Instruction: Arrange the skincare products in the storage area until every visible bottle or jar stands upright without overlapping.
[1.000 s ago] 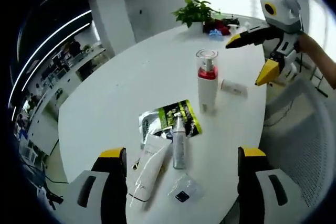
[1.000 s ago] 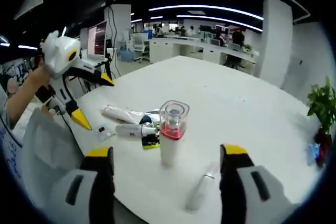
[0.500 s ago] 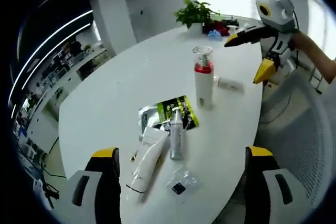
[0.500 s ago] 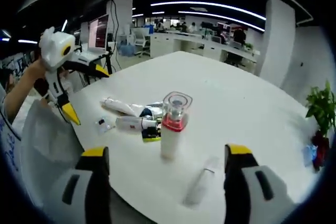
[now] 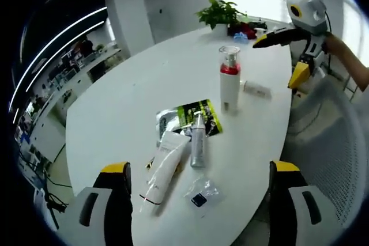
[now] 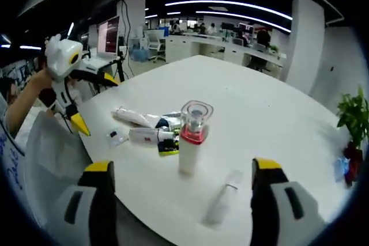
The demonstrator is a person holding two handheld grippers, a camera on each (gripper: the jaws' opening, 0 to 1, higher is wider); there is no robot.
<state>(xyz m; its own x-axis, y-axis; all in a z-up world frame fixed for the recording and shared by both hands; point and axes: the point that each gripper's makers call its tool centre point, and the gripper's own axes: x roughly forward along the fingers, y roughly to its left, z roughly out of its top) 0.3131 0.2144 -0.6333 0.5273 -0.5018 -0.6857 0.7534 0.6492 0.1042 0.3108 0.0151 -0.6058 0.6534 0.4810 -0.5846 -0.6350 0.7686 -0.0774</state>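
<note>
On the white oval table [image 5: 127, 96] a white pump bottle [image 5: 229, 82] with a red band and a clear cap stands upright. Beside it a small clear tube [image 5: 256, 89] lies flat. Closer in, a white tube [image 5: 164, 165] and a slim silver bottle [image 5: 198, 142] lie across a green and black sachet [image 5: 190, 120]. My left gripper [image 5: 199, 167] is open and empty, above the near edge. My right gripper [image 6: 182, 166] is open and empty too, facing the pump bottle [image 6: 191, 139] with the clear tube [image 6: 222, 204] between its jaws. Each gripper appears in the other's view, right gripper [image 5: 279, 59] and left gripper [image 6: 95, 102].
A small clear packet [image 5: 200, 191] lies near the table's edge. A potted plant [image 5: 222, 12] and some small items stand at the far end. A white mesh chair [image 5: 328, 142] is close to the table's side. Office desks [image 6: 219, 50] lie beyond.
Both pairs of jaws stand slightly wider apart than a second ago. Both cameras have drifted a little. Nothing on the table has moved.
</note>
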